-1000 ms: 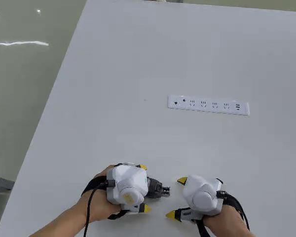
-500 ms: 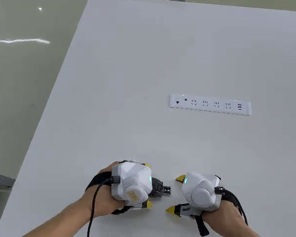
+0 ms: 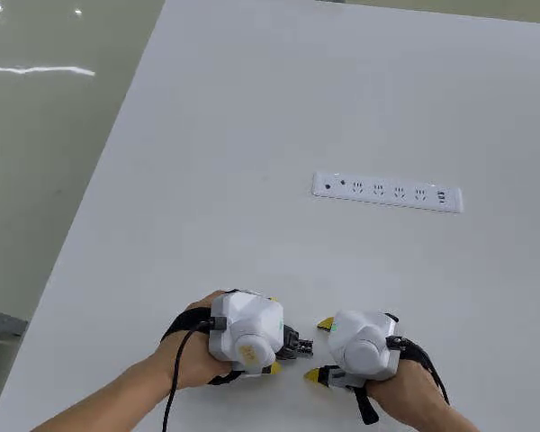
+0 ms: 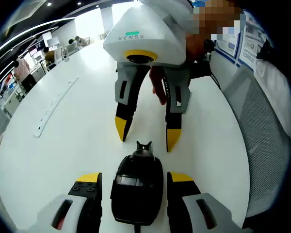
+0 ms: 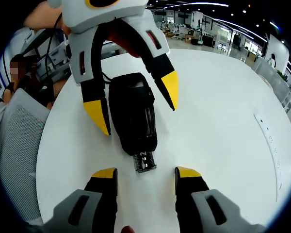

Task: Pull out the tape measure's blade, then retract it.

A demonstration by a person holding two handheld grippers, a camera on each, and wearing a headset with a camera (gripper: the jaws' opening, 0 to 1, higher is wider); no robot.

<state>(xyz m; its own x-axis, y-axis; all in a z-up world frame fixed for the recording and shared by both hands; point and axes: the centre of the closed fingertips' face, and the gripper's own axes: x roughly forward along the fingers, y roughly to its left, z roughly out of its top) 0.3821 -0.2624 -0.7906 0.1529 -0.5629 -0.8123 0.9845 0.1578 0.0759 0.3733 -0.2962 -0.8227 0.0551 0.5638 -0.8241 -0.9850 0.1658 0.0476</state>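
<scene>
A black tape measure lies on the white table, and my left gripper is shut on its body. In the head view it pokes out of the left gripper toward the right. A short stub of blade with its end hook sticks out of the case. My right gripper faces the left one, open, its yellow tips on either side of the blade end without touching it. The right gripper stands just beyond the hook in the left gripper view.
A white power strip lies flat on the table well beyond the grippers. The table's left edge drops to a glossy floor. A person in a mesh chair sits close behind the grippers.
The two grippers have drawn closer together, and the right gripper's open tips now sit nearer the tape measure's blade end. The tape measure stays in the left gripper.
</scene>
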